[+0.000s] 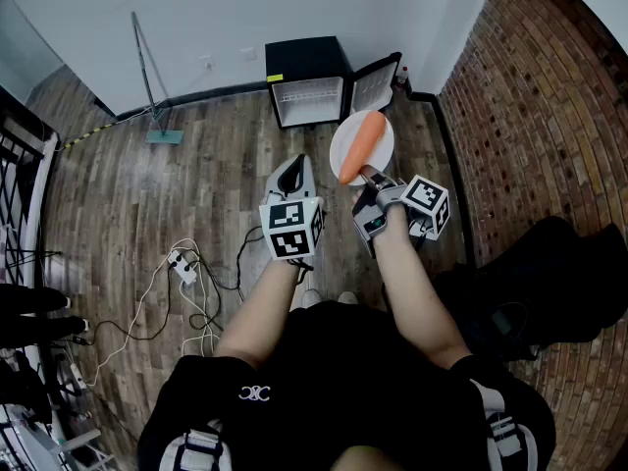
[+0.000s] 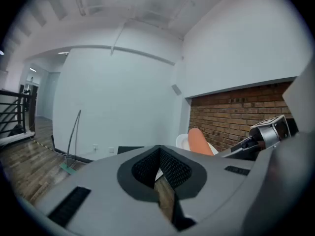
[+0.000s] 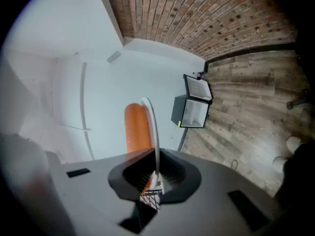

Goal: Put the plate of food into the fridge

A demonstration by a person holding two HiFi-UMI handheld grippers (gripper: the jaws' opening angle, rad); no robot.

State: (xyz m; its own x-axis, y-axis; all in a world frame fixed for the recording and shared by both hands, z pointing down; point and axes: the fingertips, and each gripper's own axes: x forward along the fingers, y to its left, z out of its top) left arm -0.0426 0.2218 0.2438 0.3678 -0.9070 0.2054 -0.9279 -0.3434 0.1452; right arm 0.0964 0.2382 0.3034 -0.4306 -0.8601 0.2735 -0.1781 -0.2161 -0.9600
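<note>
Count: 2 hand-held grippers; 1 fridge [image 1: 306, 72]; 1 plate [image 1: 379, 128]; 1 orange food piece [image 1: 355, 147].
Left hand-held gripper [image 1: 294, 168]: jaws pressed together, nothing between them.
Fridge: on the floor by the wall, door [image 1: 376, 86] open.
Plate: white, in the air short of the fridge, food lying on it.
Right hand-held gripper [image 1: 371, 176]: pinching the plate's near rim.

Both forearms [image 1: 412, 283] are stretched forward, side by side. The left gripper [image 1: 293, 171] is held with its jaws brought together on nothing; the right gripper [image 1: 369, 177] is clamped on a plate [image 1: 382, 137] rim
</note>
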